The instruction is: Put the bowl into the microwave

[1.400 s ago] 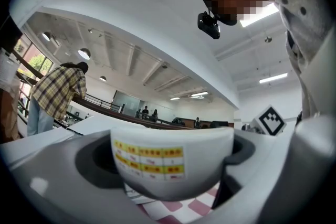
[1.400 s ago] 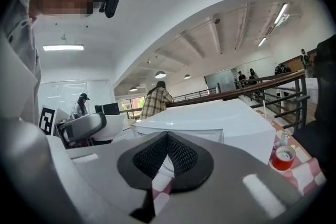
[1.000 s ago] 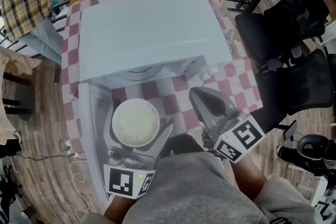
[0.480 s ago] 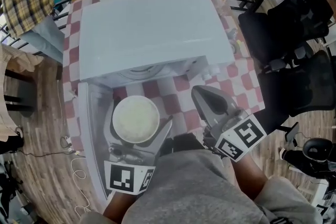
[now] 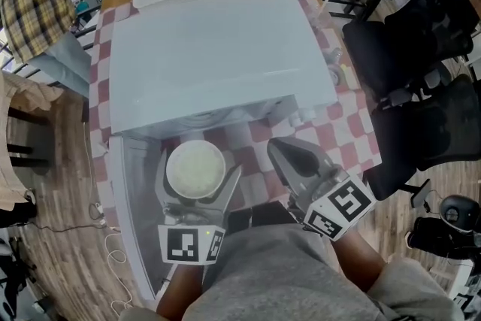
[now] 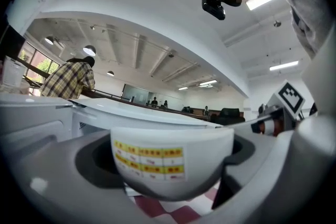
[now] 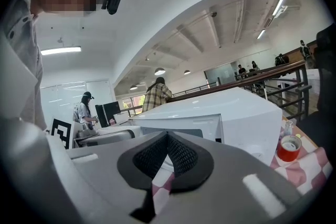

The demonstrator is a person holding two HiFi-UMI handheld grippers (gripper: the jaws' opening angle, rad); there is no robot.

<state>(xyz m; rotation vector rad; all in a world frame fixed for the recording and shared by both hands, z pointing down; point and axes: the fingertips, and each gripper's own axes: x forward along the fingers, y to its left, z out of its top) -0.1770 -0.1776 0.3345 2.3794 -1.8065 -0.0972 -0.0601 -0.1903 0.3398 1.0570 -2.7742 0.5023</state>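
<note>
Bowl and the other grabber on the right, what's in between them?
Head view: the left gripper's own jaw hugging the bowl, then just bare checkered tablecloth up to the shut right gripper.

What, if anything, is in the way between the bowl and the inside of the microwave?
Nothing visible. The left gripper holds the bowl just in front of the microwave, whose door stands open at the left.
</note>
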